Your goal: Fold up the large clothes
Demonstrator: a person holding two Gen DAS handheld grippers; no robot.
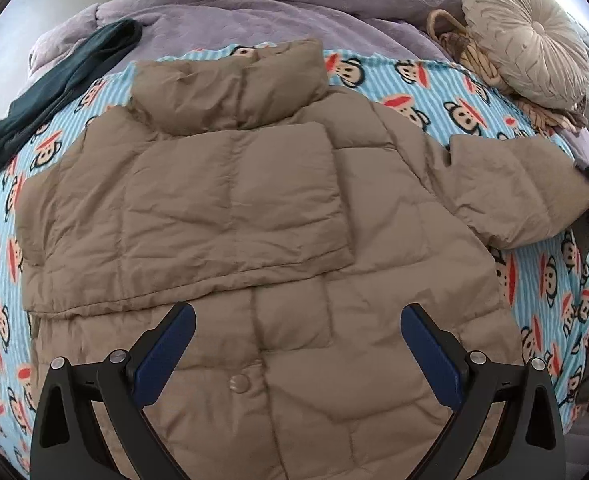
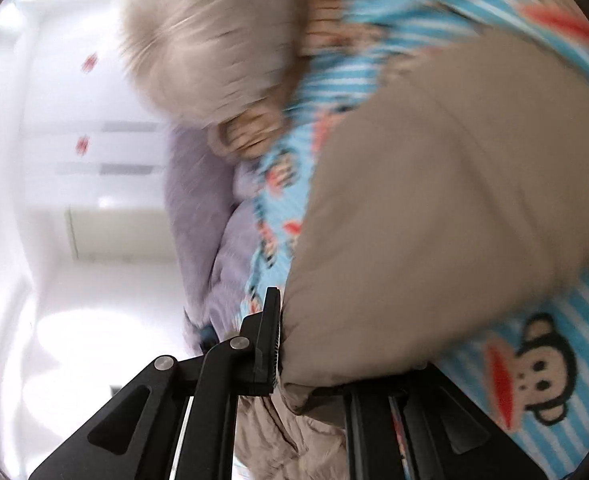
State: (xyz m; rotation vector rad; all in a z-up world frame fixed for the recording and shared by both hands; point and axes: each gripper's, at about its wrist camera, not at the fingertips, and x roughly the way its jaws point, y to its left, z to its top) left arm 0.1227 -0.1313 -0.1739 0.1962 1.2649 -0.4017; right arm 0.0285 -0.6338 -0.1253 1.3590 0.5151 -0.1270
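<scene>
Jacket: a tan puffer jacket (image 1: 254,208) lies flat on the monkey-print sheet (image 1: 550,280) of the bed, filling the centre of the left wrist view, collar toward the top of the frame.
Left sleeve: already folded across the chest, centre-left of the frame.
Right sleeve (image 1: 522,192): spread out toward the right edge of the frame; its cuff meets the right gripper (image 2: 294,344).
Left gripper (image 1: 297,334): jaws wide apart, hanging over the lower front near the snap button (image 1: 238,382), holding nothing.
Right gripper: jaws closed on the padded sleeve end, which bulges between them at lower centre of the right wrist view; that view is motion-blurred.
Handling: likely light, soft and springy; the slick shell may slip and the padding puffs back, so folds need pressing down.
Where to grip: judged best at cuffs, hem or seam lines, where the fabric is thinner.
Surroundings: a dark green garment (image 1: 58,88) upper left, a round cream cushion (image 1: 530,36) upper right, on a lilac blanket (image 1: 254,12).
</scene>
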